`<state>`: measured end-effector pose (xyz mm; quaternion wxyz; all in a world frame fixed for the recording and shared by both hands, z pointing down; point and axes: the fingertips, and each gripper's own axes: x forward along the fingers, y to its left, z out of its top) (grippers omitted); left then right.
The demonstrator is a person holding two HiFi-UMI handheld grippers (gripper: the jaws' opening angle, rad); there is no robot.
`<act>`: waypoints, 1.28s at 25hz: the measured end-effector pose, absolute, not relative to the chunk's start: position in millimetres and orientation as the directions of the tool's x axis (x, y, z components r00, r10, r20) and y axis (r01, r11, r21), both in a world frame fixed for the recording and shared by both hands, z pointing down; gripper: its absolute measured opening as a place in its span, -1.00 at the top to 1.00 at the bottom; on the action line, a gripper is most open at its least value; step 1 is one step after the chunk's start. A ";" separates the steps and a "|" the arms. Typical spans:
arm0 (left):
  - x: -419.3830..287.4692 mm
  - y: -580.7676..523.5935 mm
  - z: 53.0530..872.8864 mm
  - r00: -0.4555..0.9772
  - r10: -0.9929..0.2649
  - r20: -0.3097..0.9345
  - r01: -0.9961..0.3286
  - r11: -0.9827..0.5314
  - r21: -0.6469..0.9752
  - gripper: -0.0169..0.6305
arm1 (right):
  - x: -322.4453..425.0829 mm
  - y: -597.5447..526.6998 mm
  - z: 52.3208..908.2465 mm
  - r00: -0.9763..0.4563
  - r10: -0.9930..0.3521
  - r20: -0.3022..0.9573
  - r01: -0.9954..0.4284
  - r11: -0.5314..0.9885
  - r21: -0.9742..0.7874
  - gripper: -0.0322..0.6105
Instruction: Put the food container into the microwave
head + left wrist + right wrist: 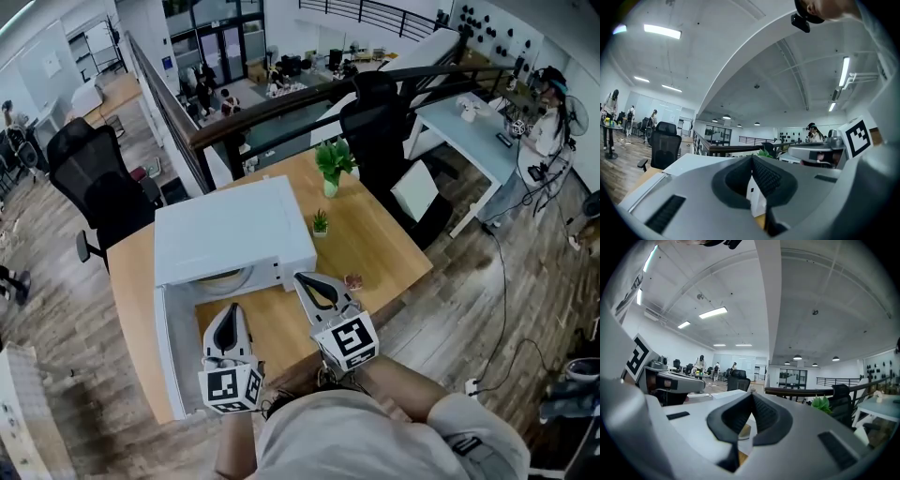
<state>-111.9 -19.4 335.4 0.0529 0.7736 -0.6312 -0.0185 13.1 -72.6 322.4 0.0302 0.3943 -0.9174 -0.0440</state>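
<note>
Left claw [231, 311] is closed and empty. Right claw [302, 279] is closed and empty. Both hang before the microwave [234, 230], which stands on the wooden surface [384, 244] with its door [174, 347] open. A pale round food container [225, 278] sits inside the cavity, partly hidden

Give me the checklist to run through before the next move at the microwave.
1. Is the microwave door swung open? ok.
2. Is the left gripper shut with nothing in it? ok.
3. Is the right gripper shut with nothing in it? ok.
4. Is the food container inside? cannot tell; only a round pale shape shows in the opening.
5. Does the small plant stand apart from the door? ok.
</note>
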 end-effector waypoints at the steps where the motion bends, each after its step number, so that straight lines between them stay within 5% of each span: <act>1: -111.3 -20.2 335.0 0.202 -0.979 0.037 -0.975 -0.197 0.104 0.91 | 13.5 -73.7 322.8 -0.687 -0.727 0.022 -0.721 0.685 0.104 0.89; 32: -98.5 -19.7 337.1 0.192 -0.981 0.040 -0.978 -0.188 0.090 0.91 | 19.8 -74.8 327.3 -0.689 -0.724 0.031 -0.718 0.688 0.105 0.89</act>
